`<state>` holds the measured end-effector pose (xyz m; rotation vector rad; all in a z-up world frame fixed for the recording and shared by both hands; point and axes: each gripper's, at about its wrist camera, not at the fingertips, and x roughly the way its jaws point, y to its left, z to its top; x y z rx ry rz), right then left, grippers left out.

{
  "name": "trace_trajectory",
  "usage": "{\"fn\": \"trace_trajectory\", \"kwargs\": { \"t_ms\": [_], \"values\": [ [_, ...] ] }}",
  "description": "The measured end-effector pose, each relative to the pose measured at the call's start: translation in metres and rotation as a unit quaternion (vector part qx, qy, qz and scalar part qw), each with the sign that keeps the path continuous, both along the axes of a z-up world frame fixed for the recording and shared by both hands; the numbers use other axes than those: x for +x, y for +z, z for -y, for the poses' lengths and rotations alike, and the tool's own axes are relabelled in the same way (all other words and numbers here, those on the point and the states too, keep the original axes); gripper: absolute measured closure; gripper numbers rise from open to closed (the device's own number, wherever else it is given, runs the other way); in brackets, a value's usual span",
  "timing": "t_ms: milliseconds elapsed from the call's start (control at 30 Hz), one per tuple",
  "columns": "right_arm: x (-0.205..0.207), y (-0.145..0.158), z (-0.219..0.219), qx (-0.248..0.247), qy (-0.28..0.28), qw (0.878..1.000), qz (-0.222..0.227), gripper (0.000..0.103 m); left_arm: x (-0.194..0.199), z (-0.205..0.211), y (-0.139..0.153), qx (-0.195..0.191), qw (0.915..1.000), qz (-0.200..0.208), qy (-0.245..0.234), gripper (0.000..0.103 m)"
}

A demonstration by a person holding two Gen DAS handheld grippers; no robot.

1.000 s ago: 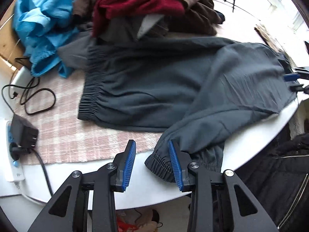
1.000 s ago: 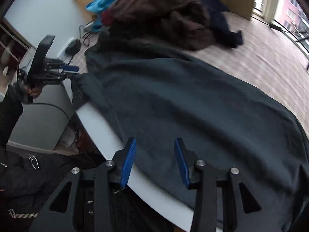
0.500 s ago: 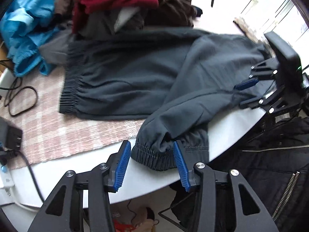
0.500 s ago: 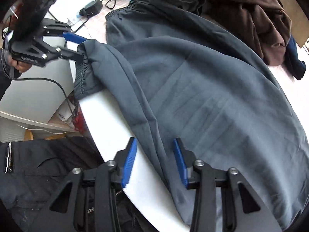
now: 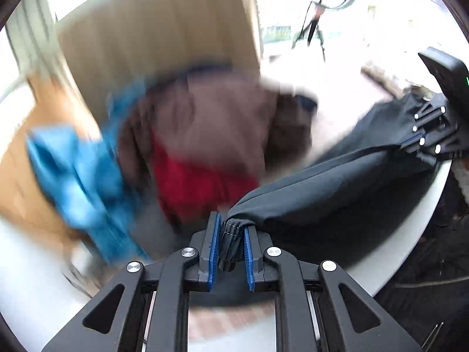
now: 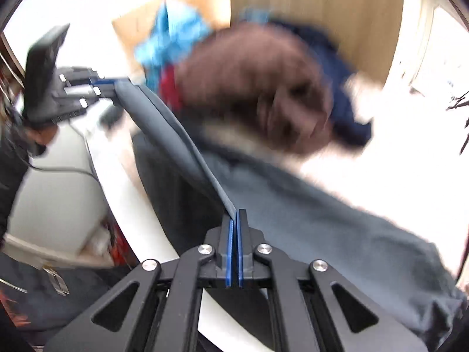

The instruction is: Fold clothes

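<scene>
Dark grey trousers (image 5: pixel 331 193) hang stretched between my two grippers above the round white table (image 5: pixel 416 220). My left gripper (image 5: pixel 230 228) is shut on the elastic cuff of one leg, which bunches between its blue pads. In the left wrist view my right gripper (image 5: pixel 410 140) shows at the far right, clamped on the same leg's edge. In the right wrist view my right gripper (image 6: pixel 234 220) is shut on a thin fold of the trousers (image 6: pixel 307 223), and the taut leg runs up to my left gripper (image 6: pixel 108 83) at upper left. The rest of the trousers lies on the table.
A blurred pile of clothes sits behind: a brown garment (image 5: pixel 217 123), a red one (image 5: pixel 193 182), a light blue one (image 5: pixel 82 176) and a navy one (image 6: pixel 343 88). The white table's edge (image 6: pixel 129 205) curves at the left. A person's dark jacket (image 6: pixel 35 293) is below.
Both grippers have shut on the trousers, the left on the cuff and the right on the leg's edge, and have lifted the leg off the table. Both views are motion-blurred.
</scene>
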<state>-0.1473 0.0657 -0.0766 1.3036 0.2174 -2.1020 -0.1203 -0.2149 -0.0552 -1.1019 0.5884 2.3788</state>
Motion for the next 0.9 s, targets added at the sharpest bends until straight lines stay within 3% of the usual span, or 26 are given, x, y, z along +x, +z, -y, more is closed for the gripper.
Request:
{"fn": "trace_trajectory", "kwargs": {
  "t_ms": [67,100,200,333,467,567,600,700,900],
  "values": [
    [0.002,0.021,-0.002,-0.015,0.008,1.000,-0.003,0.101,0.004,0.002,-0.005,-0.027,0.9996,-0.006,-0.009,0.078],
    [0.003,0.015,0.004,-0.023,0.021,0.999,0.021,0.099,0.006,0.008,-0.015,-0.033,0.9994,0.009,-0.009,0.077],
    [0.012,-0.037,0.033,-0.003,0.061,0.992,0.113,0.090,0.018,0.040,-0.063,-0.050,0.9951,0.085,0.002,0.076],
    [0.013,-0.091,0.051,0.048,0.080,0.975,0.200,0.089,0.032,0.077,-0.119,-0.071,0.9821,0.167,0.051,0.072],
    [-0.012,-0.067,0.036,0.019,0.062,0.982,0.176,0.087,0.033,0.102,-0.113,-0.043,0.9807,0.169,0.088,0.074],
    [-0.040,-0.054,0.034,0.047,0.038,0.991,0.119,0.070,0.030,0.104,-0.095,-0.022,0.9855,0.145,0.085,0.072],
    [-0.048,-0.055,0.035,0.060,0.032,0.992,0.104,0.070,0.028,0.101,-0.095,-0.022,0.9857,0.146,0.081,0.070],
    [-0.056,-0.067,0.044,0.089,0.046,0.991,0.094,0.070,0.019,0.092,-0.104,-0.005,0.9819,0.177,0.068,0.067],
    [-0.070,-0.087,0.056,0.134,0.064,0.986,0.080,0.070,0.015,0.062,-0.141,-0.023,0.9733,0.224,0.045,0.067]
  ]
}}
